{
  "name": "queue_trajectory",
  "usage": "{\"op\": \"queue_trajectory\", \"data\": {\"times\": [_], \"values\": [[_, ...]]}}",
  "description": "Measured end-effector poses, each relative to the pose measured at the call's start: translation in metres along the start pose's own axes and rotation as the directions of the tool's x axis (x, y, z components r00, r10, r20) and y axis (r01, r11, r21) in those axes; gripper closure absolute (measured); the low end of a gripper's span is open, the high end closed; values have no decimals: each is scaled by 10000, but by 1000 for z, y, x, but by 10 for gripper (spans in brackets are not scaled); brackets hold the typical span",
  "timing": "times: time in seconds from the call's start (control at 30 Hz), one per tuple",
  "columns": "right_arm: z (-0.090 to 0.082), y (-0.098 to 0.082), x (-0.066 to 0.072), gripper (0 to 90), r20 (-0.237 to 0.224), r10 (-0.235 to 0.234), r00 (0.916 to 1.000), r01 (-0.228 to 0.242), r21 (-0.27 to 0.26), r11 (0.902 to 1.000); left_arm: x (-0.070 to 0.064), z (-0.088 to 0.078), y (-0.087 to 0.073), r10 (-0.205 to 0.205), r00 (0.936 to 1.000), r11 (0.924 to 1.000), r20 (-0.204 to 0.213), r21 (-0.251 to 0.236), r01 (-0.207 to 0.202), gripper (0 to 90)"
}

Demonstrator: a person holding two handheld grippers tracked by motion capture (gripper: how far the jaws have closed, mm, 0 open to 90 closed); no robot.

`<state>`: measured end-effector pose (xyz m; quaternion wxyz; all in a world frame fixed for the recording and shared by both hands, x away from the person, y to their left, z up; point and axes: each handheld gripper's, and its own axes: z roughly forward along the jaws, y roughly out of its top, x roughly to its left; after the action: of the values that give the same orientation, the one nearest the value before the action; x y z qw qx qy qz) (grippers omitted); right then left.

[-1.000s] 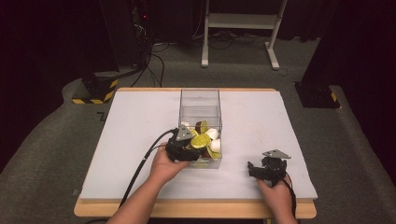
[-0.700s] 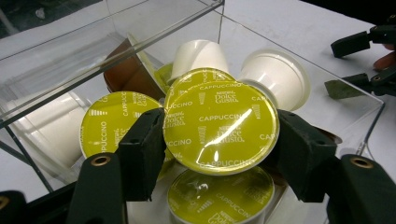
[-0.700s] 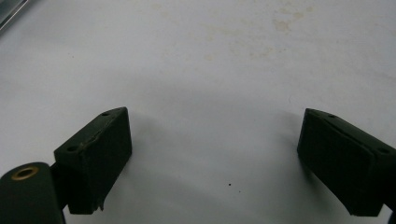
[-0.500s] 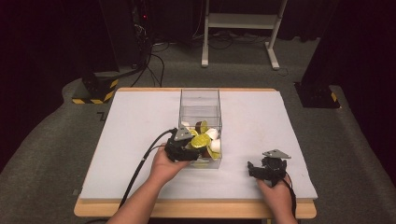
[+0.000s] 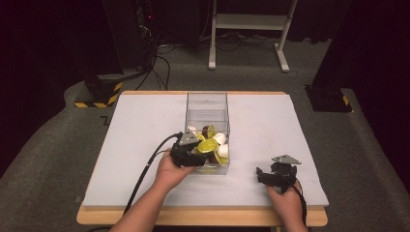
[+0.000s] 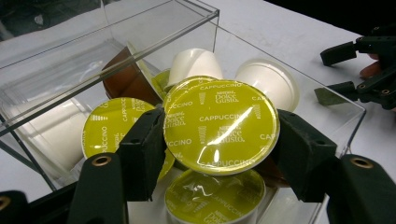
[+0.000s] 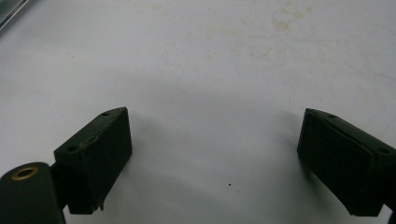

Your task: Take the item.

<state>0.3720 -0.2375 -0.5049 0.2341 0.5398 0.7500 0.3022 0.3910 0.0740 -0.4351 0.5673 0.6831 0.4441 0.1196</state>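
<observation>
Reaching into the clear plastic box point(image 5: 207, 108), the left gripper point(image 6: 217, 149) is holding a coffee capsule point(image 6: 222, 126) with a yellow-green foil lid. Its two jaws are pressing on the left and right edges of the lid, and the word "CAPPUCCINO" is showing on the foil. The capsule is sitting at the near end of the box, above the other capsules point(image 6: 116, 128), which are lying in a loose pile: some are showing yellow-green lids, two point(image 6: 266, 81) are showing white bodies, and one point(image 6: 128, 79) is brown. In the high view the left gripper point(image 5: 186, 152) is staying at the near left side of the box, on the white table point(image 5: 140, 125).

The right gripper point(image 5: 276, 175) is resting well apart from the box, near the front right part of the table. In its own view the right gripper point(image 7: 215, 154) is standing wide open, with nothing but the bare table surface point(image 7: 210, 70) between the jaws.
</observation>
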Motion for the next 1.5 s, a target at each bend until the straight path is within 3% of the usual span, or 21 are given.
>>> {"op": "queue_trajectory", "data": {"times": [0.53, 0.97, 1.5], "values": [[0, 0, 0, 101, 2, -6, 10000, 6, -4, 10000, -3, -12, 9, -376, 9987, 9981, 357, -479, 393, 381], [0, 0, 0, 101, 9, -3, 10000, 3, -6, 10000, -1, -27, 16, -352, 9982, 9960, 485, -802, 390, 382], [0, 0, 0, 101, 8, 2, 10000, -2, -2, 10000, 17, -54, 22, -587, 9979, 9899, 257, -1280, 615, 382]]}}
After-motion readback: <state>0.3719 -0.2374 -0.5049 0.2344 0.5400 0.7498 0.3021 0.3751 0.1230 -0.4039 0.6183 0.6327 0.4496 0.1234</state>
